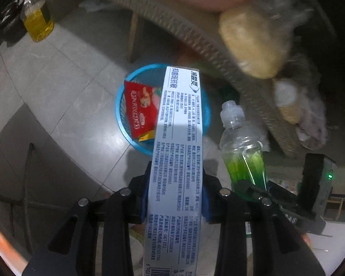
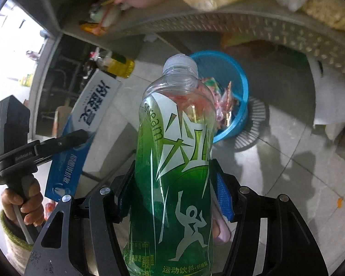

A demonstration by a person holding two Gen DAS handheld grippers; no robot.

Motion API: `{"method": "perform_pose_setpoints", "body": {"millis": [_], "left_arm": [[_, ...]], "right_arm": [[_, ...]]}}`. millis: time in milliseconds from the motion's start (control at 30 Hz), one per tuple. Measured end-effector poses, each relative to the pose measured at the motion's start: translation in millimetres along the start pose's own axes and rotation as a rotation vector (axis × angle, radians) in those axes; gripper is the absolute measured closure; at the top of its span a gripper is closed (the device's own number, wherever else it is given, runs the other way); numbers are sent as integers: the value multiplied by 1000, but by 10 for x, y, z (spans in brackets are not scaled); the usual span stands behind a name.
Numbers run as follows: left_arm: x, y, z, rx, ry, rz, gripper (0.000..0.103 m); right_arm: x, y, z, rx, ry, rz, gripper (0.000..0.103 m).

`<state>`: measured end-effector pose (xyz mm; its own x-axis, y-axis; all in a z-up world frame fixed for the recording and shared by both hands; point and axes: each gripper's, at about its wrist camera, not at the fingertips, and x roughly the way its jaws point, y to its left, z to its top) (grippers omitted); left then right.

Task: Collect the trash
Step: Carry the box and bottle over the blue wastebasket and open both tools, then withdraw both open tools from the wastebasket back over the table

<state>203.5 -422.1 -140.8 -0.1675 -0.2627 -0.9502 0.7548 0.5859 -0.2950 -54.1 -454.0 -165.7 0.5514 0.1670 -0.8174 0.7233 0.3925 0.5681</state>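
My left gripper point(image 1: 174, 191) is shut on a long white and blue toothpaste box point(image 1: 179, 138), which points down over a blue mesh bin point(image 1: 119, 115) on the tiled floor. A red snack wrapper point(image 1: 141, 107) lies in that bin. My right gripper point(image 2: 172, 191) is shut on a clear bottle with a green label point(image 2: 174, 161), cap pointing toward the blue bin point(image 2: 241, 87), where several wrappers point(image 2: 225, 105) lie. The bottle point(image 1: 241, 145) and right gripper also show in the left wrist view, and the box point(image 2: 80, 133) with the left gripper and a hand point(image 2: 27, 204) shows in the right wrist view.
A woven table edge point(image 1: 195, 39) curves above the bin, carrying bags of puffed snacks point(image 1: 253, 39). A bottle of yellow oil point(image 1: 36, 20) stands on the floor at the far left. A white fan base point(image 2: 250, 126) lies beside the bin.
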Motion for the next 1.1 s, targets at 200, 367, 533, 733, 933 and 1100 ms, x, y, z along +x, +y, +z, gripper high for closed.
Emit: {"method": "perform_pose_setpoints", "body": {"millis": [200, 367, 533, 733, 933, 1100], "left_arm": [[590, -21, 421, -9, 58, 67, 69], [646, 35, 662, -16, -44, 114, 42], [460, 7, 609, 4, -101, 103, 34], [165, -25, 423, 46, -154, 119, 31], [-307, -72, 68, 81, -200, 84, 29], [-803, 1, -364, 65, -292, 35, 26]], "right_arm": [[421, 14, 363, 34, 18, -57, 45], [630, 136, 655, 17, -60, -112, 27], [666, 149, 617, 6, -85, -115, 24], [504, 145, 348, -25, -101, -112, 24], [263, 227, -62, -106, -105, -136, 24], [63, 338, -335, -154, -109, -152, 24]]}}
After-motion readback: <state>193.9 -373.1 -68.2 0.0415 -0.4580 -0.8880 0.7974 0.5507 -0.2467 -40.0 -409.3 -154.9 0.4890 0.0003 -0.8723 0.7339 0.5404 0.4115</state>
